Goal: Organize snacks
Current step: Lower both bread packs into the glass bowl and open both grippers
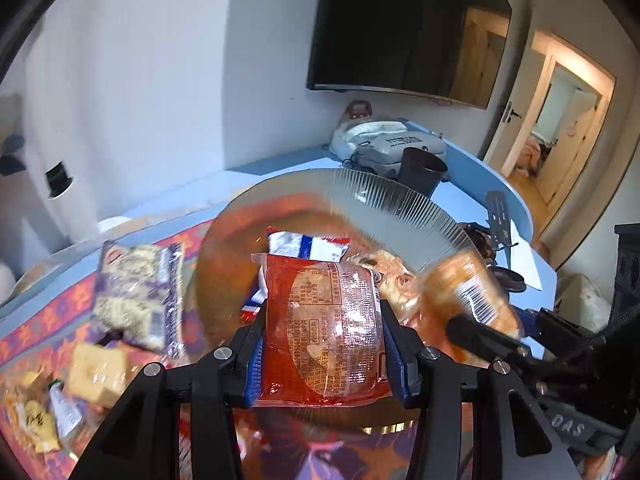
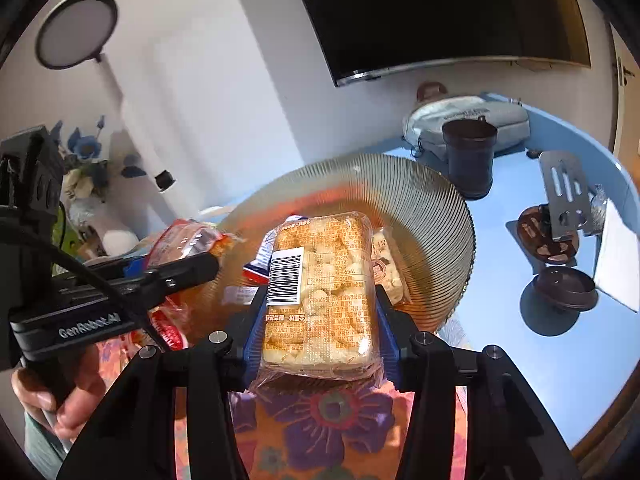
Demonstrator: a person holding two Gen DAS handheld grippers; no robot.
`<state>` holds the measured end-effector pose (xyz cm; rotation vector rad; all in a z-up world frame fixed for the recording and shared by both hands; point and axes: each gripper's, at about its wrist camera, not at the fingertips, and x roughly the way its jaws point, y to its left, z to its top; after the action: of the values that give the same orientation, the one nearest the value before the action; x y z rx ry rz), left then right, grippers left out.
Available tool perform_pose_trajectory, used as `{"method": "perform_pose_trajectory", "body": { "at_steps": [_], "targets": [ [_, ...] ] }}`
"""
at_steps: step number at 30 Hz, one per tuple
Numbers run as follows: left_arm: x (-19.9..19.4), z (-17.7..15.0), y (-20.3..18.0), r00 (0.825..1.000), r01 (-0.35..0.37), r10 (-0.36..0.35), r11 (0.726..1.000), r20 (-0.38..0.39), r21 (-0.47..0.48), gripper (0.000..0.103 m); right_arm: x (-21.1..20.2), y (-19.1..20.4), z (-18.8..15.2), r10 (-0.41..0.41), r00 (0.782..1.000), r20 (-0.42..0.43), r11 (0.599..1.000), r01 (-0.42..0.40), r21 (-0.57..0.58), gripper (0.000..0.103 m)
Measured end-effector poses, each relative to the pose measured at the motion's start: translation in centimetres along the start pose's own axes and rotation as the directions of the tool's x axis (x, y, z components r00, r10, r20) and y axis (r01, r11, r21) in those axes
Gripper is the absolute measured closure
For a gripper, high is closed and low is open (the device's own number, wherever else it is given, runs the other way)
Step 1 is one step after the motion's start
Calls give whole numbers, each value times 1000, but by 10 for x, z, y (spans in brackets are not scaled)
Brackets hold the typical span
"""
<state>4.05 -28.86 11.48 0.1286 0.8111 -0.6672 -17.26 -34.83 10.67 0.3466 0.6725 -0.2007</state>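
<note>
Left wrist view: the left gripper (image 1: 324,344) angles down over the ribbed glass bowl (image 1: 392,196), blue pads clamped on both sides of a red snack packet (image 1: 324,320) held above the bowl's near rim. Beside it on the right, the right gripper (image 1: 476,320) carries a blurred orange pack. Right wrist view: the right gripper pinches that clear rice-puff pack (image 2: 320,292), barcode up, also over the bowl's near side. A hand (image 2: 60,392) grips the left gripper's handle at lower left. Snacks already in the bowl are mostly hidden behind both packets. Left of the bowl, a purple packet (image 1: 138,292) lies motion-smeared, print unreadable.
</note>
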Motion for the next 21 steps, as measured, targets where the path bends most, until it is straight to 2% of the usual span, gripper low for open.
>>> {"method": "perform_pose_trajectory", "body": {
  "at_steps": [1,2,3,9,11,16,21],
  "targets": [
    [2,2,-2,1000,-8,8,1000,4,7,50,1,-2,1,0,1000,4,1000,0,10,50],
    [3,4,-3,1000,-16,16,1000,9,16,45,2,-3,2,1,1000,6,1000,-2,17,40],
    [2,4,-1,1000,-25,25,1000,15,15,39,0,-5,2,2,1000,11,1000,-2,25,36],
    [-34,-9,26,998,10,-6,998,63,-55,39,-20,4,-5,28,998,60,999,-26,-20,36],
    [-58,-21,41,995,8,1,996,97,-92,39,-25,12,-8,55,997,61,998,-53,-44,36],
    [-116,-55,78,983,-56,84,984,165,-168,39,-33,47,-19,112,992,49,986,-105,-126,36],
    [-168,-103,125,960,-126,193,945,204,-302,37,-27,94,-37,175,985,13,960,-167,-226,36]
  ]
}}
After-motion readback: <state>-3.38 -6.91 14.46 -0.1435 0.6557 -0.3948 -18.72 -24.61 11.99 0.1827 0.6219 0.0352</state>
